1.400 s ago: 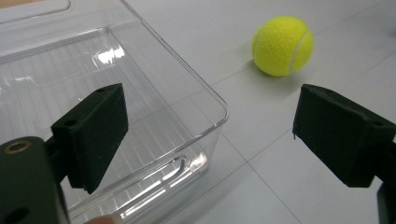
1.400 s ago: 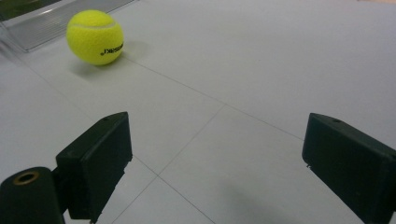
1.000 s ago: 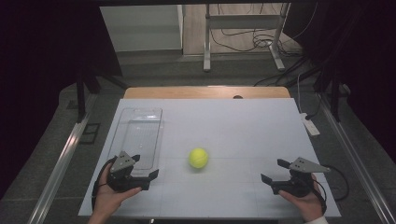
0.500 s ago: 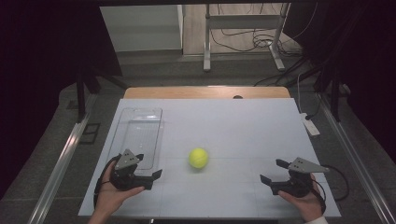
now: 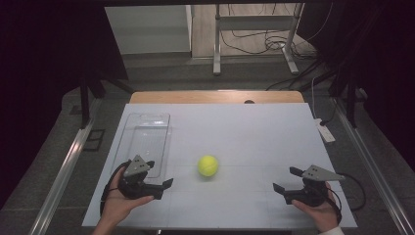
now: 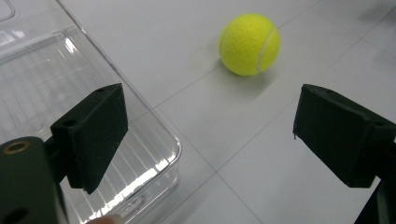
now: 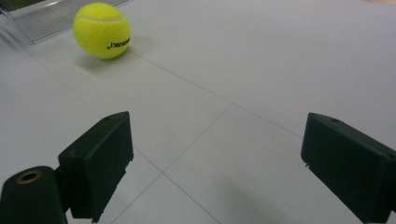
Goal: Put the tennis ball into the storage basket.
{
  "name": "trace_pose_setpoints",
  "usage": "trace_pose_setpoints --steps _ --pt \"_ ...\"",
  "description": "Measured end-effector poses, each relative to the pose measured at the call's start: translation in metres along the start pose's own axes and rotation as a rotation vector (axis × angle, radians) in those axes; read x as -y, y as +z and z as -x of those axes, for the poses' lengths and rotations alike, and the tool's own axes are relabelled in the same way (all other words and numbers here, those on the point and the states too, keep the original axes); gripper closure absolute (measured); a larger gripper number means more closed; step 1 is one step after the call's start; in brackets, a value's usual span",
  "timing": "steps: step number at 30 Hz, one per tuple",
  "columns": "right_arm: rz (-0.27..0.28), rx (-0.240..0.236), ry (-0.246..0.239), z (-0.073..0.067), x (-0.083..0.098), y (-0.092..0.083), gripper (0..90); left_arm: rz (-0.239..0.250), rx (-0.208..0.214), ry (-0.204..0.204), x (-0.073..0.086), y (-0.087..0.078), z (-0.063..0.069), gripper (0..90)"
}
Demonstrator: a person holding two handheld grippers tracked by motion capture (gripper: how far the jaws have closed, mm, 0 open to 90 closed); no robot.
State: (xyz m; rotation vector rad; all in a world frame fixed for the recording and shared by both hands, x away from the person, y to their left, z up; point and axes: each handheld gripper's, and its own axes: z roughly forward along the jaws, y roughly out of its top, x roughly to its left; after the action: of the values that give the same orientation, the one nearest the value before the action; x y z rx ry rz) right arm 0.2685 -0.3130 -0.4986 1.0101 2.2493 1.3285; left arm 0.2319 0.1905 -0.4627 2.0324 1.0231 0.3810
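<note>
A yellow tennis ball (image 5: 208,165) lies on the white table top, a little ahead of the middle between my two grippers. My left gripper (image 5: 164,188) is held low at the front left, open and empty, pointing right toward the ball. In the left gripper view the ball (image 6: 250,43) sits ahead of the gripper (image 6: 210,121), apart from the jaws. My right gripper (image 5: 285,179) rests at the front right, open and empty, aimed left. The right gripper view has the ball (image 7: 102,30) far off at upper left of the gripper (image 7: 215,135).
A clear plastic tray (image 5: 147,142) lies flat at the left, its near corner (image 6: 154,154) just beside my left jaw. A small white device (image 5: 324,131) sits at the table's right edge. Beyond the wooden far edge (image 5: 215,96) are stand legs and floor cables.
My left gripper has edged slightly to the right, toward the ball. The right gripper and the ball have stayed put.
</note>
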Motion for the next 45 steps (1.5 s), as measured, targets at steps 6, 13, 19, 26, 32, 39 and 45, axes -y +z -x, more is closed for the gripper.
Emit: trace_pose_setpoints --steps 6,13,19,26,32,39,45 --pt "-0.001 0.005 -0.003 0.0 0.0 0.0 9.4 0.006 0.021 0.008 -0.01 0.0 0.003 11.3" --pt "0.002 0.006 -0.003 0.0 0.0 0.0 9.4 -0.003 0.027 0.013 -0.018 0.001 0.003 11.3" --pt "-0.001 0.007 -0.006 0.0 0.0 0.001 9.4 -0.005 0.035 0.025 -0.024 0.002 0.004 11.3" --pt "-0.006 0.007 -0.005 0.001 0.001 0.001 9.4 -0.015 0.05 0.048 -0.03 0.007 0.006 11.3" --pt "-0.008 0.009 -0.006 0.001 0.001 0.002 9.5 -0.024 0.061 0.059 -0.034 0.011 0.008 11.2" --pt "-0.007 0.011 -0.005 0.001 0.001 0.002 9.5 -0.041 0.066 0.071 -0.036 0.016 0.009 11.1" --pt "-0.008 0.012 -0.005 0.001 0.001 0.002 9.5 -0.051 0.074 0.082 -0.04 0.019 0.01 11.1"
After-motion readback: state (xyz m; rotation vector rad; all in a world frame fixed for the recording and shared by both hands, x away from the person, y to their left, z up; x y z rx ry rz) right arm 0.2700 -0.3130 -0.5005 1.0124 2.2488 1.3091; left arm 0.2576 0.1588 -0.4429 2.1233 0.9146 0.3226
